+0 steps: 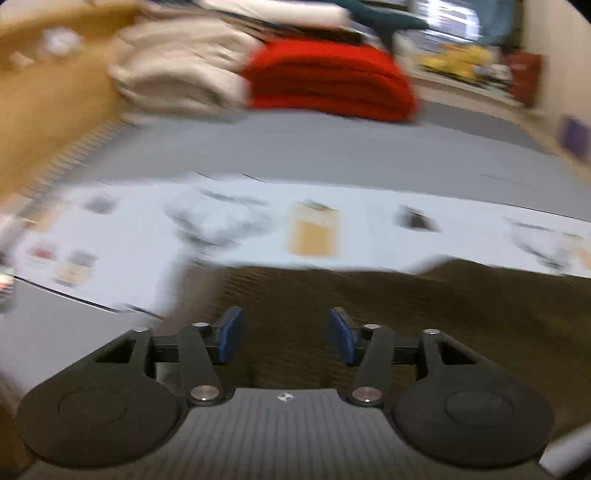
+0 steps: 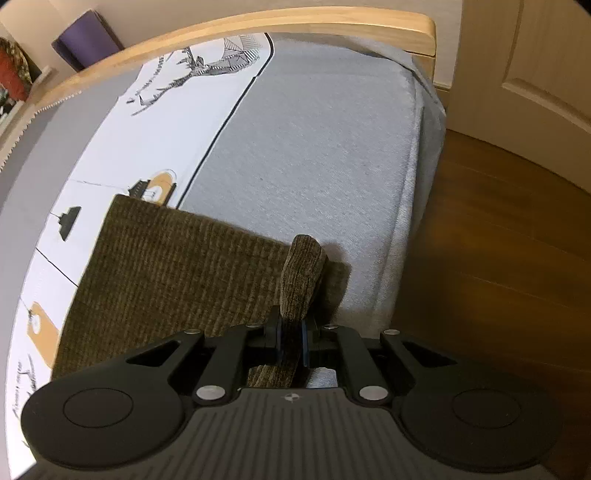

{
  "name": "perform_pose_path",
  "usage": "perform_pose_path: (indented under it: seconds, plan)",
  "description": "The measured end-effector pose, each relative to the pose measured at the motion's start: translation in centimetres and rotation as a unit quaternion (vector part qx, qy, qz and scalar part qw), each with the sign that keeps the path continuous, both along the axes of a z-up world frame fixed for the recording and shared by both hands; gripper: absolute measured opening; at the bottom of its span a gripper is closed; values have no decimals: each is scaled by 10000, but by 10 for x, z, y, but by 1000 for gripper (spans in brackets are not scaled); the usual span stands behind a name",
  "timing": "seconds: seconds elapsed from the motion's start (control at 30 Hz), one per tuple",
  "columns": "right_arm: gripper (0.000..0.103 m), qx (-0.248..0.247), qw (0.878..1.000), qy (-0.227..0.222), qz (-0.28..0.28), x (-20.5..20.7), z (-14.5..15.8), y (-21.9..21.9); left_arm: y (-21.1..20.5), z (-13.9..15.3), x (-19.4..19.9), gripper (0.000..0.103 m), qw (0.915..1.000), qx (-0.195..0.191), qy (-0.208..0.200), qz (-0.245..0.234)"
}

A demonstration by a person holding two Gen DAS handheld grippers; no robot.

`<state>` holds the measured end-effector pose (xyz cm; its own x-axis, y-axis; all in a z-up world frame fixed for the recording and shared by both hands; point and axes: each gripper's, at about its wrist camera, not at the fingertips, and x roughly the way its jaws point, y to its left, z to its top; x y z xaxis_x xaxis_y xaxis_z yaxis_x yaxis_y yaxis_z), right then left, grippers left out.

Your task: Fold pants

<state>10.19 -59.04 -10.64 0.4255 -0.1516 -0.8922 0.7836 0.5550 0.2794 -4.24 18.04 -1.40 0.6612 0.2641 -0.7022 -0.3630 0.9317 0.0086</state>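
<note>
From the left wrist view, everything beyond my tool was smeared with blur. My left gripper (image 1: 285, 334) stood with its jaws wide apart, the blue pads (image 1: 229, 334) bare and nothing between them. Below and ahead of them lay the olive-brown ribbed corduroy pants (image 1: 369, 306), spread flat on the near part of the grey bed cover (image 1: 314, 155). Past the far edge of the pants ran the white printed sheet with ochre and black drawings (image 1: 147, 236), crossing the bed from side to side. At the far end of the bed sat a stack of folded cream blankets (image 1: 177, 70) and, just beside it to the right, a folded red blanket (image 1: 328, 81). The light wooden bed frame (image 1: 44, 99) ran along the left edge.

From the right wrist view, the picture was sharp. My right gripper (image 2: 291, 345) had its jaws drawn narrow, pinching a fold of the pants (image 2: 166, 273) between the blue pads; a bunched tongue of the corduroy stood up beyond the fingertips. The rest of the pants lay flat as a rectangle to the left, its far corner over the white printed sheet (image 2: 147, 129) and its right portion on the grey bed cover (image 2: 314, 147), near the bed's right edge. The wooden bed frame (image 2: 258, 22) curved along the far end, and the brown wooden floor (image 2: 498, 258) lay off the right edge.
</note>
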Motion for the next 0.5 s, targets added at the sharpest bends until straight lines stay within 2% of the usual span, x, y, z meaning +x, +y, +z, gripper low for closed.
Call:
perform_pose_path:
  seconds: [0.07,0.1,0.13,0.17,0.23,0.33,0.4,0.5]
  plan:
    - [15,87,9999,-16,78,2,0,-2,1,-19,11,66,9957,-801,425,-199]
    - [17,66,9999,-25,103,2,2,-3,0,-33,18,68,9907,-980,919,-223]
    - [23,4,9999,-56,97,0,4,-6,-2,-52,24,68,9815,-1039,1595,-213]
    - [31,-93,9999,-96,41,-2,6,-8,-4,-64,26,68,9770,-990,1880,-188]
    - [39,-225,9994,-208,-147,-9,11,-16,-8,-56,30,71,9808,-906,1725,-116]
    - [41,-100,9992,-243,-297,-18,7,-29,-11,-43,32,73,9859,-941,1376,-130]
    - [44,141,9986,-283,-418,-24,2,-36,-14,-45,35,74,9848,-1031,1388,-158]
    - [46,504,9972,-401,-380,-24,-7,-41,-24,-47,41,74,9843,-950,1468,-250]
